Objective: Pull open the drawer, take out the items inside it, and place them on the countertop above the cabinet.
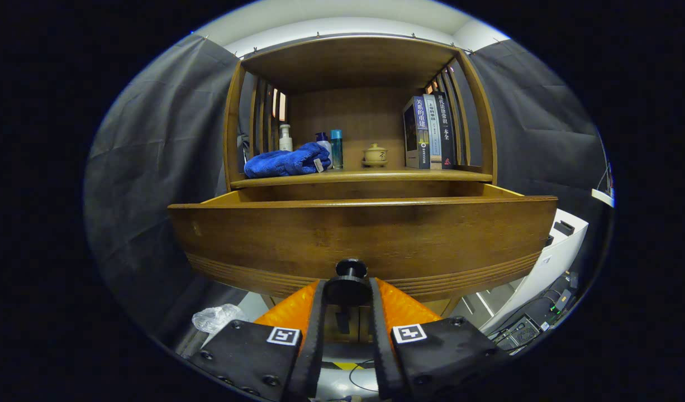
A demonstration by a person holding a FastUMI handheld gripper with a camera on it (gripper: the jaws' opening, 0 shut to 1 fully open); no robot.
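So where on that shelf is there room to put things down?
Bare wood lies between the teal bottle and the small lidded pot. The blue towel crowds one end, the books the other. The claw grips the drawer knob.

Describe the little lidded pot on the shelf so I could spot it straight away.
Look at the wooden cabinet whose drawer the gripper grips by its knob. On the countertop above, the teapot sits between bottles and books: the one squat, tan, lidded thing.
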